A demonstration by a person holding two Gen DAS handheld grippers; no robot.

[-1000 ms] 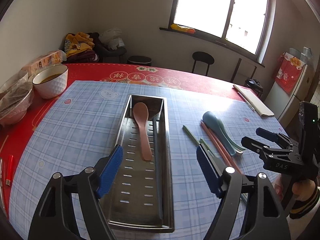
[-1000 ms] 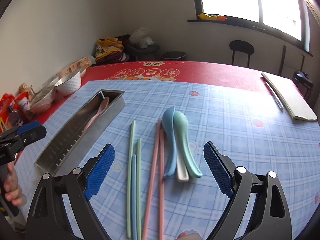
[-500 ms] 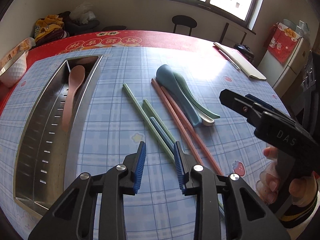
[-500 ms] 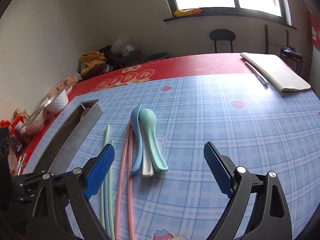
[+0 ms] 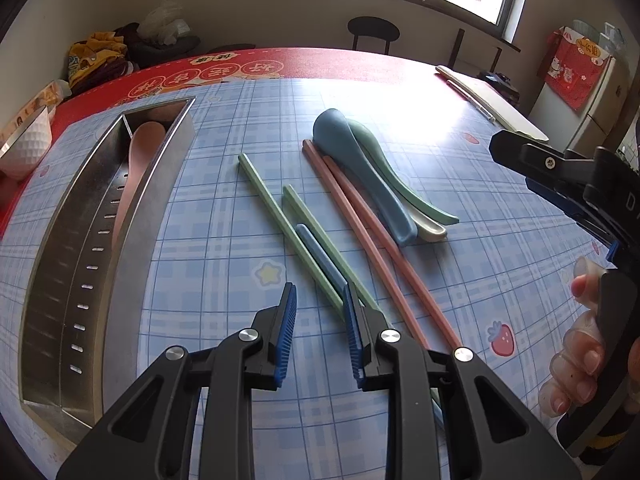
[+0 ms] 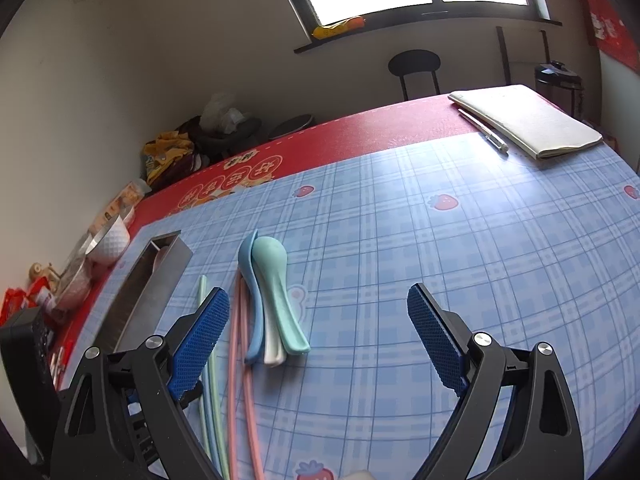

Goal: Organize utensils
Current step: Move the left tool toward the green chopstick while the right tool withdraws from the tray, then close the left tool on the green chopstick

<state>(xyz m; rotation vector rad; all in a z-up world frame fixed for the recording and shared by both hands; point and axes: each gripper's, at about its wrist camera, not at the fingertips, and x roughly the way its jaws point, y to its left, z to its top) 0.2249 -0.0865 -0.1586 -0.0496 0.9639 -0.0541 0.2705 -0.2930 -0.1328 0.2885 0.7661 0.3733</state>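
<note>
Chopsticks and spoons lie loose on the blue plaid surface [image 5: 224,216], with the long steel tray [image 5: 100,248] off at 9 o'clock of them in the left wrist view. A pink spoon [image 5: 138,164] rests inside the tray, bowl toward its far end.

Near the middle, two green chopsticks [image 5: 280,224] run side by side from 11 o'clock toward 5 o'clock, with a short blue chopstick [image 5: 320,256] showing between them. At 3 o'clock of these lies a pair of pink chopsticks [image 5: 372,240], touching each other along their length. Against the pink pair's far end sit three nested spoons: a blue spoon [image 5: 360,172], a white spoon [image 5: 430,232] of which only the handle tip shows, and a green spoon [image 5: 404,188].

The left gripper [image 5: 320,312] hangs just above the near ends of the green and blue chopsticks. Its jaws have just been closing and now stand narrowly apart, with only bare cloth seen in the gap; the right-hand finger covers the sticks.

The right gripper [image 6: 318,312] has its jaws spread wide and empty, the spoon handles lying between its fingers in view. A person's hand [image 5: 580,364] grips its handle at 3 o'clock of the left wrist view.

At the far edge of the surface, toward 1 o'clock, lie a notebook [image 6: 528,120] and a pen [image 6: 484,130]; a white bowl [image 5: 24,144] stands beyond the tray at 10 o'clock.
</note>
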